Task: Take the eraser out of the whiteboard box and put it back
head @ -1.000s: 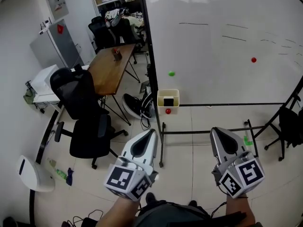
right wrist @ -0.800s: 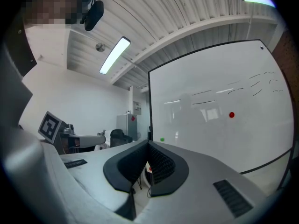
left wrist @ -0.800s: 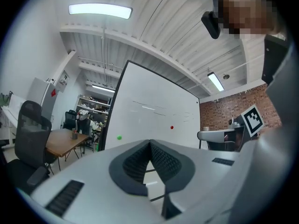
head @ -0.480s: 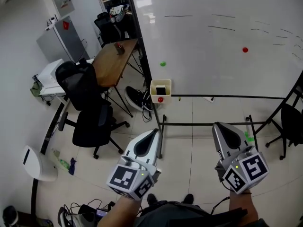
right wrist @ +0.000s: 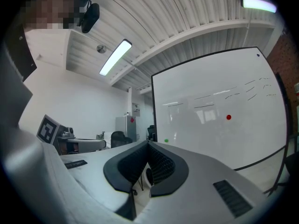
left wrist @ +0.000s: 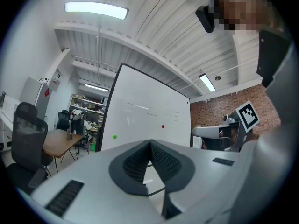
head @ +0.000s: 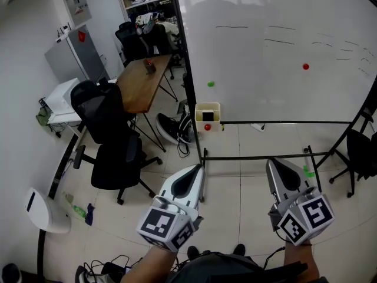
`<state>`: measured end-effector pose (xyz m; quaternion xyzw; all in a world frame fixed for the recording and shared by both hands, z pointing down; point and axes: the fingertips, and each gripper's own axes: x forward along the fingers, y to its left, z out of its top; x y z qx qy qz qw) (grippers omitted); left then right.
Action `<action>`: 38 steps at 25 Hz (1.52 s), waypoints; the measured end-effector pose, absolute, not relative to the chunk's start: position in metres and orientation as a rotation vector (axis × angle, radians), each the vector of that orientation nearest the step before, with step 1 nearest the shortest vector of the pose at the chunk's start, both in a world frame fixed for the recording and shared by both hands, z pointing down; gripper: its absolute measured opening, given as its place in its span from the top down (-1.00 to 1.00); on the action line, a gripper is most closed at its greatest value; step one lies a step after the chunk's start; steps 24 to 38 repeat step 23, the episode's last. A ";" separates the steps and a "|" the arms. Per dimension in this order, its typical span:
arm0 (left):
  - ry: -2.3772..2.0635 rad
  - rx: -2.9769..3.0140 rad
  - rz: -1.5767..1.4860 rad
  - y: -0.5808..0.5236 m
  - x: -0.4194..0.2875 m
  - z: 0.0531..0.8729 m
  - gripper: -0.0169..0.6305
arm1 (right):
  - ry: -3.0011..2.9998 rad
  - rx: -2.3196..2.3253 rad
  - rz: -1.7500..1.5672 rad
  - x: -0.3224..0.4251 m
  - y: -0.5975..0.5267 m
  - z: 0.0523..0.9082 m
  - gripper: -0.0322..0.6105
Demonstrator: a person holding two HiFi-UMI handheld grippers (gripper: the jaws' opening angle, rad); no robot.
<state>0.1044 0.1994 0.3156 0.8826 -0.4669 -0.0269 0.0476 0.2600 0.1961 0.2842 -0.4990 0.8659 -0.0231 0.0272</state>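
Big whiteboard (head: 283,52) on a black frame fills the upper right of the head view, with a few faint marker strokes near its top edge. A wooden table (head: 138,87) stands just off the board's left edge, with two black office chairs (head: 109,134) by the table's near end.

Both grippers sit low in the head view, pointing level toward the board and well apart from it. On the left gripper (head: 196,168) the pads meet at the tip with nothing between them. The right gripper (head: 273,163) is the same: jaws closed, empty.

The cream whiteboard box (head: 215,124), open at the top, hangs at the board's lower left corner. The eraser (head: 208,116) shows as a dark block inside the box, far from both grippers.

Magnets:
- The red magnet (head: 305,66) is toward the board's right edge.
- The green magnet (head: 211,84) is near the left edge, above the box.
- A second red dot (head: 207,127) is on the box front, at its bottom edge.
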 end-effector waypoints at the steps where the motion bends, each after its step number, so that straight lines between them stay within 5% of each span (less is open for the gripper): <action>1: -1.422 2.696 -0.084 0.201 0.102 0.315 0.86 | 2.672 -1.542 -0.070 0.257 0.198 0.283 0.87; 38: -1.438 2.675 -0.092 0.234 0.079 0.310 0.86 | 2.680 -1.539 -0.035 0.237 0.227 0.271 0.87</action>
